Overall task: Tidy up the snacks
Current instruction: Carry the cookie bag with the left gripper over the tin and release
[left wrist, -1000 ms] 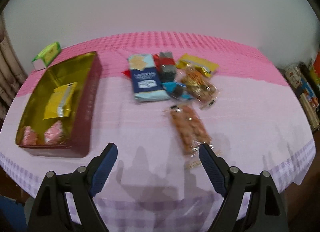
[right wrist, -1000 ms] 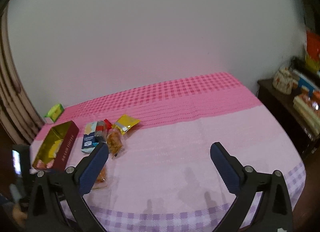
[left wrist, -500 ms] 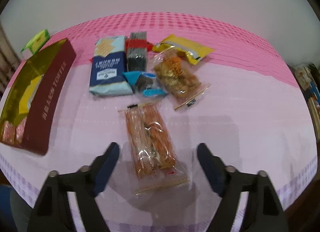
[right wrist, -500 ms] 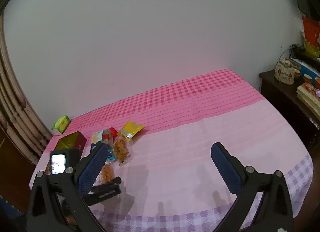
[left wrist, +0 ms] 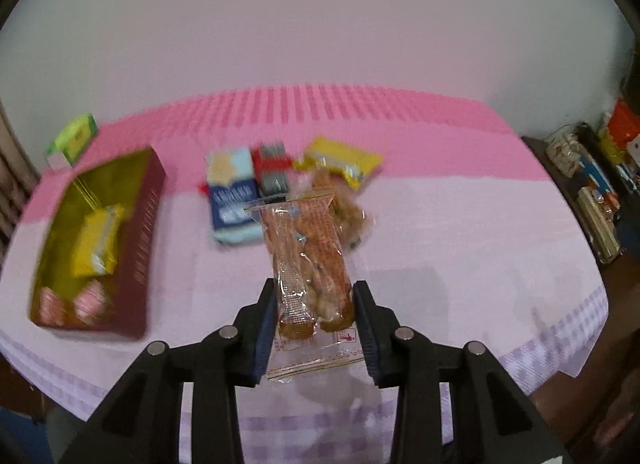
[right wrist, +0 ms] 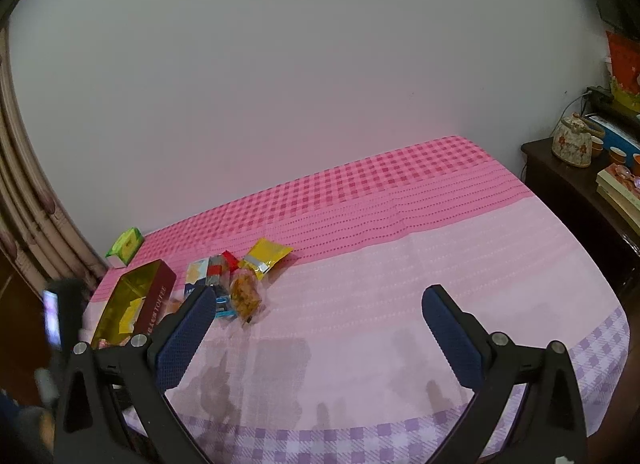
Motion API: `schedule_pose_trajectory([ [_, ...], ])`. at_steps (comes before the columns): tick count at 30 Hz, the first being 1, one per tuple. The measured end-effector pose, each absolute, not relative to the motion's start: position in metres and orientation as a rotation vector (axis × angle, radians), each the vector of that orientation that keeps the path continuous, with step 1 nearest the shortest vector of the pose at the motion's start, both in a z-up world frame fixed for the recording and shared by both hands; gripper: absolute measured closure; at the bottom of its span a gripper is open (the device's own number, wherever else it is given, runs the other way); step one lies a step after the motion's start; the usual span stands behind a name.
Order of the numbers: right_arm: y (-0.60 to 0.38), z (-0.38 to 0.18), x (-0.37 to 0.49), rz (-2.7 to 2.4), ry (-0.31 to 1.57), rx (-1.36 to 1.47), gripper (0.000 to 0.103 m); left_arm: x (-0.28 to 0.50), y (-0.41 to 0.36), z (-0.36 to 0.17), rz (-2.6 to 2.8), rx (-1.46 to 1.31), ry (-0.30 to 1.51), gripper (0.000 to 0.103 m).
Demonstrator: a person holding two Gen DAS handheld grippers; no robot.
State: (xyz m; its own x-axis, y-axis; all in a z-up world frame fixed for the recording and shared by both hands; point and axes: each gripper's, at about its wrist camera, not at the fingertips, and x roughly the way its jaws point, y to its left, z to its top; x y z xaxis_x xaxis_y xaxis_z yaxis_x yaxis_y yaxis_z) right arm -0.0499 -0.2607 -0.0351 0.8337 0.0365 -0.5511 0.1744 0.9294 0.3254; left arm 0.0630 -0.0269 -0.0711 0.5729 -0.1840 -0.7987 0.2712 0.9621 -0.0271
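Our left gripper (left wrist: 316, 316) pinches the clear cracker packet (left wrist: 310, 264). Our right gripper (right wrist: 320, 328) gapes wide, holding nothing. Motion blurs the toffee box (left wrist: 100, 240).

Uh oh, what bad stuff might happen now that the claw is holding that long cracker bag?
The left gripper pinches the clear cracker packet only near its bottom end, so the long free part might sag or slip out. Squeezing could crack the biscuits inside. The red box already holds a yellow packet and pink sweets, so the long packet may not lie flat.
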Motion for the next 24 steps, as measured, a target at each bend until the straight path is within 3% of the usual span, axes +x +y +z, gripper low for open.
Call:
schedule_pose_trajectory([
  [7,-0.260,-0.041,-0.047,-0.070,0.612,0.386,0.001,0.050,0.001,-0.014,-0.239,0.087,0.833,0.066],
  [24,-0.256,-0.045,-0.046,-0.062,0.640,0.368,0.001,0.039,0.084,0.053,-0.084,0.100,0.683,0.066],
])
